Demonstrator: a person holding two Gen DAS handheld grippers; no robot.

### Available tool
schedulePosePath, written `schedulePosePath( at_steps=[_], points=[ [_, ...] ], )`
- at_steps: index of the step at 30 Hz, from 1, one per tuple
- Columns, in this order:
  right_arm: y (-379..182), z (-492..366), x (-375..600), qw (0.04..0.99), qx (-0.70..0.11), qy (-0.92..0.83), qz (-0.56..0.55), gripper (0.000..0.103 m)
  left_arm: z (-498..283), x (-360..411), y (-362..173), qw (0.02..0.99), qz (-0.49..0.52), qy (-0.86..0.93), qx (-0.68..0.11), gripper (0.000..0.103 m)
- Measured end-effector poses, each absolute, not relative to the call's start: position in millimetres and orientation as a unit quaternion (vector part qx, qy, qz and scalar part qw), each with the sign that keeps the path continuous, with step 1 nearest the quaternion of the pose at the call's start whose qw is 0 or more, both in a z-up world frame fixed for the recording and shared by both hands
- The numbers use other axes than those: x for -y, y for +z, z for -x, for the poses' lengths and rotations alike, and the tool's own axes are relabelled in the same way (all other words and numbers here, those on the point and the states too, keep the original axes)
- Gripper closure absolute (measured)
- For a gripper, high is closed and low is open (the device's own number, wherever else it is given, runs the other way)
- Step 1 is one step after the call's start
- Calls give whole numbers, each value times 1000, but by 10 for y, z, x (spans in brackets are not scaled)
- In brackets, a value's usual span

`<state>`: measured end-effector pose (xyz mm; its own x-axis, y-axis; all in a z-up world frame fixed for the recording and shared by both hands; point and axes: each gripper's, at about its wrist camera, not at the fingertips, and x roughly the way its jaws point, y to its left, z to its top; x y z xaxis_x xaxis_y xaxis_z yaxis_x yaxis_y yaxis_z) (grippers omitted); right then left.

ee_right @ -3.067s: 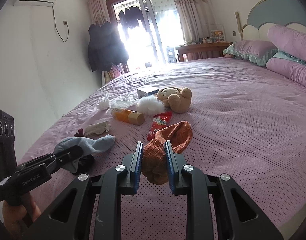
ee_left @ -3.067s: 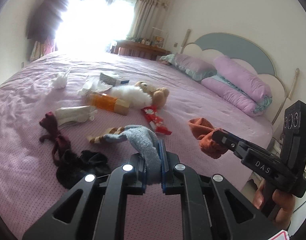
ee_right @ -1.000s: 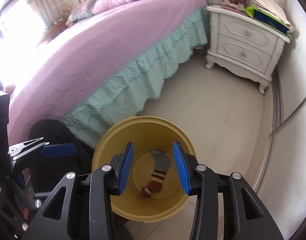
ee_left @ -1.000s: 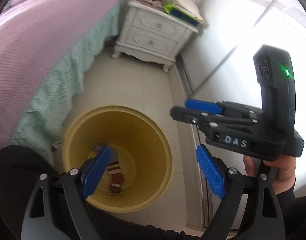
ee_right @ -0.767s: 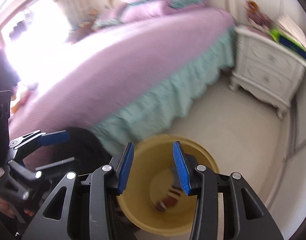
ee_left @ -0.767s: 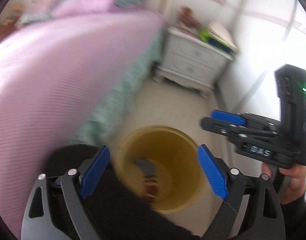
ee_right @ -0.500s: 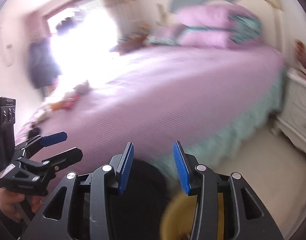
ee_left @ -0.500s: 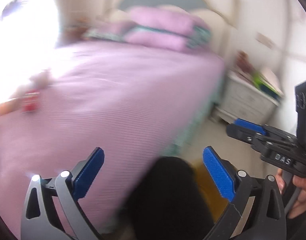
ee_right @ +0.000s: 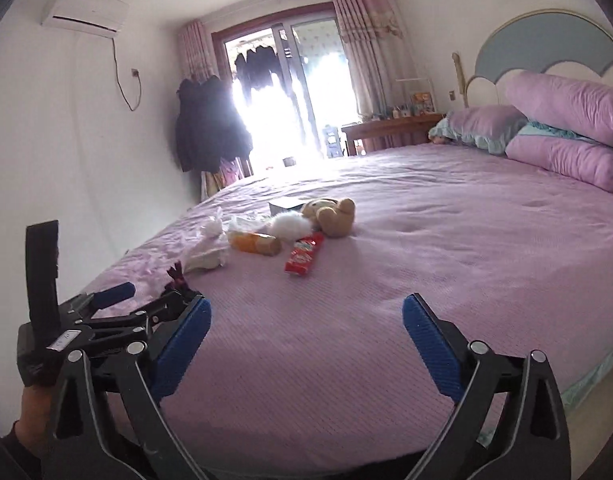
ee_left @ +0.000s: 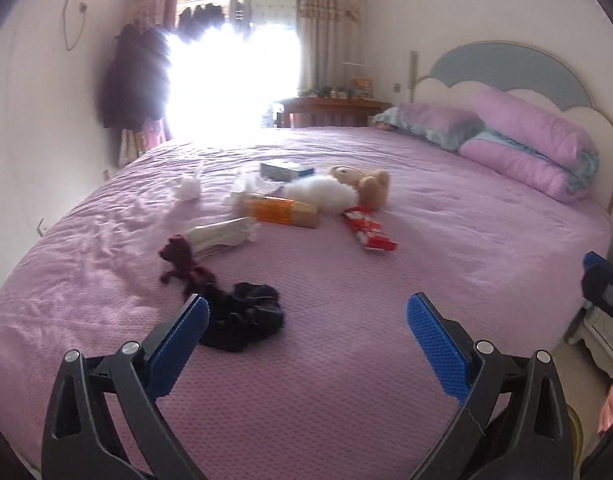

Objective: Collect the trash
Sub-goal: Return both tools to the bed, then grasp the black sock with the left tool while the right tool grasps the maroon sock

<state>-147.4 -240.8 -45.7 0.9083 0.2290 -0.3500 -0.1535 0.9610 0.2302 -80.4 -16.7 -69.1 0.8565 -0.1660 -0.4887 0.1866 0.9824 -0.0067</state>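
Now the left hand-held gripper [ee_left: 306, 320] hangs wide apart and empty just short of the crumpled black cloth [ee_left: 246, 316] on the purple bed [ee_left: 446, 240], while the right hand-held gripper [ee_right: 306, 324], jaws opening and empty, faces the red snack wrapper [ee_right: 303, 255] farther off.

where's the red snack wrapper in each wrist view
Left wrist: the red snack wrapper lies right of centre on the bed, in front of the teddy bear.
Right wrist: the red snack wrapper lies just left of centre, in front of the teddy bear.
Shared landmark: the teddy bear.
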Motion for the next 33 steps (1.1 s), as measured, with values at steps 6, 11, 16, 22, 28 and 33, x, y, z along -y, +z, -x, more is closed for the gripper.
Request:
schedulePosePath(
  at_steps=[6,11,16,22,28,33],
  points=[
    [-421,1200,2087,969,-192,137,-77,8,483,-191,-826,957,24,-62,-281,4],
    [-503,1073,2045,963,-204,153,-89,8,229,-104,-974,956,-7,-25,-292,4],
    [-564,966,2079,959,-218,153,-101,8,71,-111,-1159,950,-12,-6,-313,19],
    [-613,882,2016,954,-233,160,-100,8,20,-192,-1239,942,7,-27,-333,68],
    [-637,740,1749,949,-243,184,-81,8,131,-472,-1217,943,61,-60,-323,86],
    [-687,597,1502,940,-260,209,-80,8,319,-734,-1107,945,89,-76,-304,87]
  ],
)
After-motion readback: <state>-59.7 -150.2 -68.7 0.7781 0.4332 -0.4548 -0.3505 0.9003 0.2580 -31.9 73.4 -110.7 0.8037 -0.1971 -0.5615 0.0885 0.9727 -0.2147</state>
